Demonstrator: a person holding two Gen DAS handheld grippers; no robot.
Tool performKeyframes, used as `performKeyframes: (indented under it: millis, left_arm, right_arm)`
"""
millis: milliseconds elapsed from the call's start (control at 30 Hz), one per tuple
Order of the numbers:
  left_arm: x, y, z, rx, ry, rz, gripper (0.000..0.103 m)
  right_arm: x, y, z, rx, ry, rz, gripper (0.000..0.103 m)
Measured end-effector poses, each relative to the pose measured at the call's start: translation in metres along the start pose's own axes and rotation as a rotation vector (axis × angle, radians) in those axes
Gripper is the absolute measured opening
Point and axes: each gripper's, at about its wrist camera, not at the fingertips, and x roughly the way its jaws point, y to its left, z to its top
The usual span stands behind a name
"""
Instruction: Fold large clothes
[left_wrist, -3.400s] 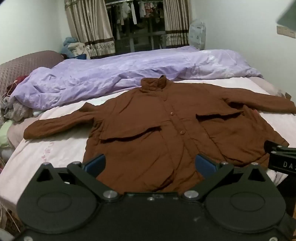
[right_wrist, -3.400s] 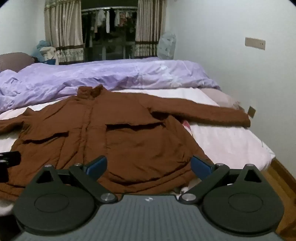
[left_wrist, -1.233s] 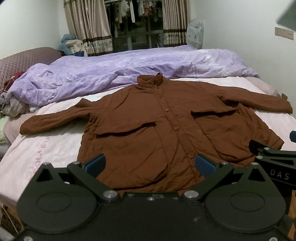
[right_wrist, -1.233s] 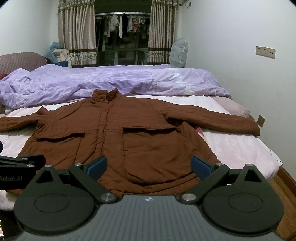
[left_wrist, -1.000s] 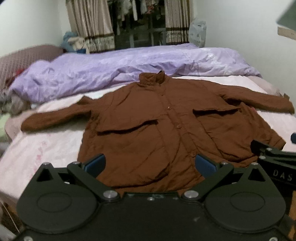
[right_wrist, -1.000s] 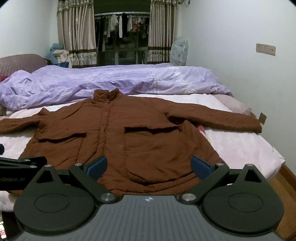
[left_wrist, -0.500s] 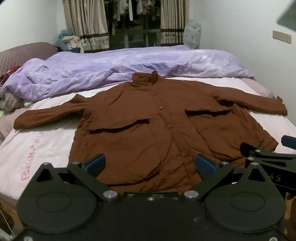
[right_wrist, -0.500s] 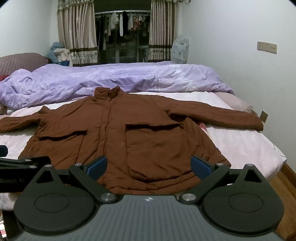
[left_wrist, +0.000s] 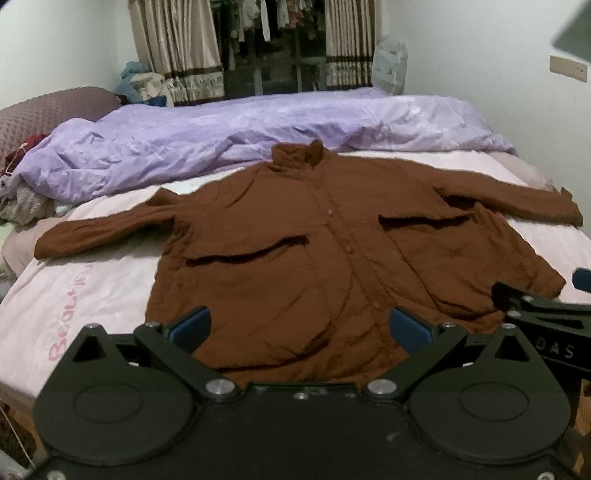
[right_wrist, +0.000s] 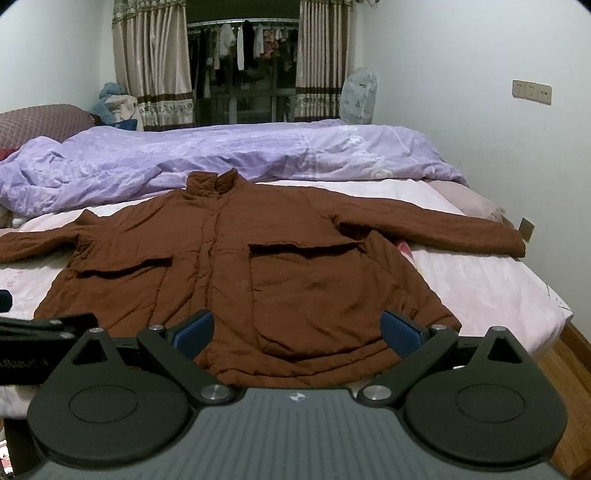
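**Two tongs spread wide over a flat jacket**

Both tongs hang at the near edge of the bed, jaws gaping and empty. The left tongs hold nothing; their blue pads frame the hem of the brown jacket without touching it. The right tongs are just as wide, also above the hem and gripping nothing.

Just ahead of both, the jacket lies face up on the pink sheet, buttoned, with sleeves stretched out to either side and collar pointing away. Beyond the collar a purple quilt lies bunched across the bed. Farthest off, curtains frame a rail of hanging clothes.
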Motion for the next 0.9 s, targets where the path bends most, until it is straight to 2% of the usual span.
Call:
performKeyframes:
  millis: [100,200,300,367,467,500,600,667,767,833,867,900]
  left_arm:
    - [0.014,0.027,0.007,-0.037,-0.028,0.023,0.103]
    - [0.043,0.085,0.017,-0.147,-0.013,0.131,0.103]
    - [0.085,0.172,0.025,-0.271,-0.036,0.294,0.103]
    - [0.12,0.234,0.029,-0.34,-0.027,0.368,0.103]
    - [0.176,0.328,0.038,-0.499,0.1,0.527,0.103]
    - [0.191,0.357,0.04,-0.557,0.123,0.536,0.103]
    - [0.232,0.432,0.046,-0.733,0.141,0.441,0.103]
    - [0.258,0.465,0.052,-0.8,0.181,0.425,0.103]
    - [0.286,0.502,0.056,-0.891,0.208,0.43,0.103]
    - [0.295,0.516,0.054,-0.948,0.177,0.387,0.103]
    - [0.302,0.519,0.055,-0.956,0.172,0.371,0.103]
    - [0.307,0.522,0.057,-0.945,0.163,0.388,0.103]
  right_arm:
    - [0.002,-0.004,-0.002,-0.002,0.005,-0.019,0.103]
    - [0.006,-0.016,-0.002,0.009,-0.008,-0.042,0.103]
    - [0.022,-0.034,-0.003,0.048,-0.001,-0.048,0.103]
    - [0.038,-0.048,0.0,0.08,0.019,-0.039,0.103]
    - [0.066,-0.063,0.003,0.099,0.065,-0.073,0.103]
    - [0.074,-0.068,0.005,0.097,0.081,-0.096,0.103]
    - [0.1,-0.078,0.013,0.112,0.125,-0.162,0.103]
    - [0.115,-0.085,0.019,0.149,0.147,-0.182,0.103]
    - [0.137,-0.091,0.028,0.187,0.178,-0.198,0.103]
    - [0.15,-0.088,0.033,0.174,0.202,-0.203,0.103]
    - [0.155,-0.086,0.035,0.163,0.209,-0.209,0.103]
    - [0.159,-0.083,0.037,0.152,0.213,-0.218,0.103]
